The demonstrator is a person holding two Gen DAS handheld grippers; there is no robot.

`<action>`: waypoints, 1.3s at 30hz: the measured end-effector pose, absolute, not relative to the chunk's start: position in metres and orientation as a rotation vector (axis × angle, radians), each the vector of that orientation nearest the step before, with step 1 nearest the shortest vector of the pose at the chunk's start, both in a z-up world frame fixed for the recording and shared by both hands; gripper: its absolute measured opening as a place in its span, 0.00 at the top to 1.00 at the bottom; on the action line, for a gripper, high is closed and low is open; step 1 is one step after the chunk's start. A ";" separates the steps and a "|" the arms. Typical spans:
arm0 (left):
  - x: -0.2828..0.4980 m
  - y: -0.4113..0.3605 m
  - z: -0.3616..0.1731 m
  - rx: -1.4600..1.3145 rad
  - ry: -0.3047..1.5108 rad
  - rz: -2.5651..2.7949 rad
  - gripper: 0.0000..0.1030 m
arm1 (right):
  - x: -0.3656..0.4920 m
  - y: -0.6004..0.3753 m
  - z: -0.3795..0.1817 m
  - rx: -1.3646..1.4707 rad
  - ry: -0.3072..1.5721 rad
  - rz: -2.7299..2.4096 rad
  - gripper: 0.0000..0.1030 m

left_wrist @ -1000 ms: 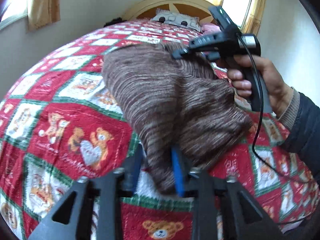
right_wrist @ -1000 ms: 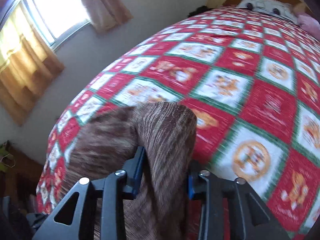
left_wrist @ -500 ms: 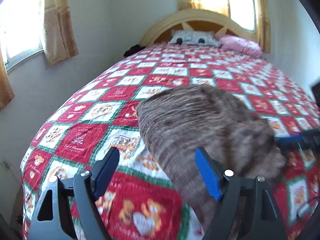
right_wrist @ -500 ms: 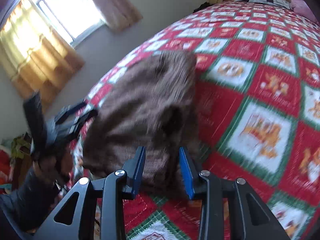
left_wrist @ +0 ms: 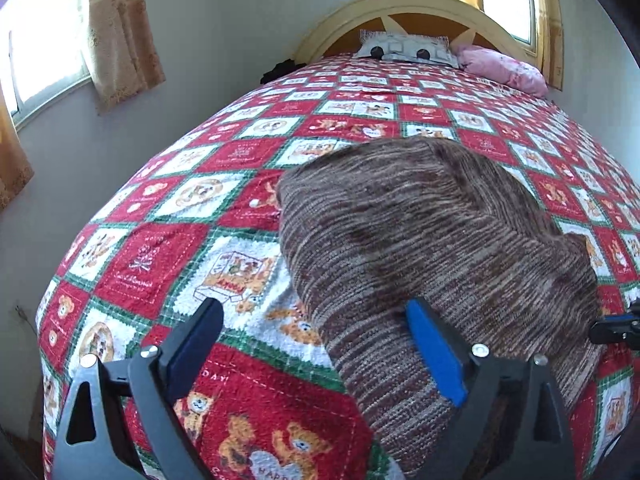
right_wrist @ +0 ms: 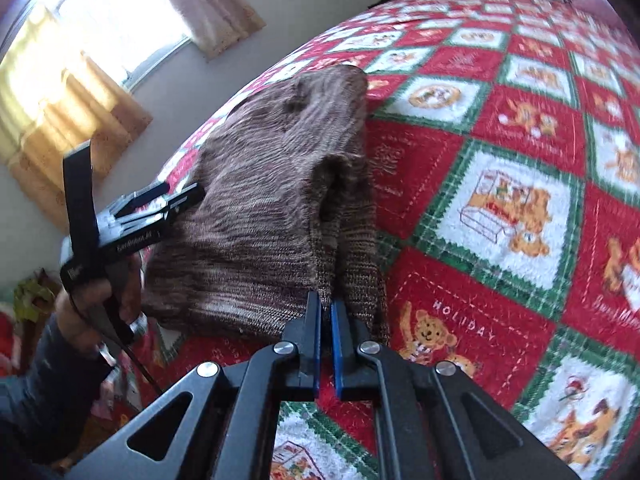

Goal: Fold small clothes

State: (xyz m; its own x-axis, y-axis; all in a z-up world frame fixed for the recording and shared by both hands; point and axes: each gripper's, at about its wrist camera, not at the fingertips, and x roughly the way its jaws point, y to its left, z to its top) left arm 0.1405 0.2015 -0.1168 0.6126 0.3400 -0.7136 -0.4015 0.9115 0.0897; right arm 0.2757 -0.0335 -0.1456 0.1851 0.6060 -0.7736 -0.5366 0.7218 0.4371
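Brown knit garment folded on red teddy-bear quilt. Left gripper spread wide, holding nothing, over near hem. Right gripper pinched nearly closed at garment edge; grip unclear.

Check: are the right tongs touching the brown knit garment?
Touching. The right wrist view shows the right tongs nearly shut, their tips at the near edge of the brown knit garment.

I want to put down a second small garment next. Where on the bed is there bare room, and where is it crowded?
Bare blanket lies between the sweater and the pillows, also along the window side. In the right view, the blanket right of the sweater is bare too. The near edge is crowded: left tool and right tool are there.
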 end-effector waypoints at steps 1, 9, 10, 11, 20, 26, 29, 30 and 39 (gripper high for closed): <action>0.140 0.201 -0.116 -0.078 0.808 0.430 0.07 | 0.275 -0.034 -0.145 0.077 1.123 0.804 0.97; 0.131 0.187 -0.109 -0.045 0.805 0.416 0.05 | 0.258 -0.023 -0.140 -0.032 1.058 0.735 0.96; 0.131 0.187 -0.110 -0.052 0.806 0.416 0.05 | 0.258 -0.024 -0.141 -0.022 1.057 0.727 0.96; 0.130 0.188 -0.112 -0.064 0.808 0.421 0.05 | 0.258 -0.025 -0.141 -0.009 1.059 0.722 0.96; 0.105 0.172 -0.096 -0.073 0.785 0.384 0.05 | 0.242 -0.018 -0.127 -0.063 1.008 0.670 0.66; 0.074 0.151 -0.070 -0.048 0.750 0.366 0.05 | 0.203 -0.019 -0.069 -0.130 0.799 0.579 0.53; 0.054 0.142 -0.050 -0.047 0.688 0.346 0.00 | 0.171 -0.020 -0.029 -0.167 0.641 0.541 0.49; 0.049 0.140 -0.043 -0.046 0.667 0.346 0.00 | 0.158 -0.022 -0.016 -0.172 0.589 0.532 0.45; 0.015 0.123 0.006 -0.038 0.523 0.325 0.00 | 0.117 -0.027 0.027 -0.166 0.472 0.500 0.43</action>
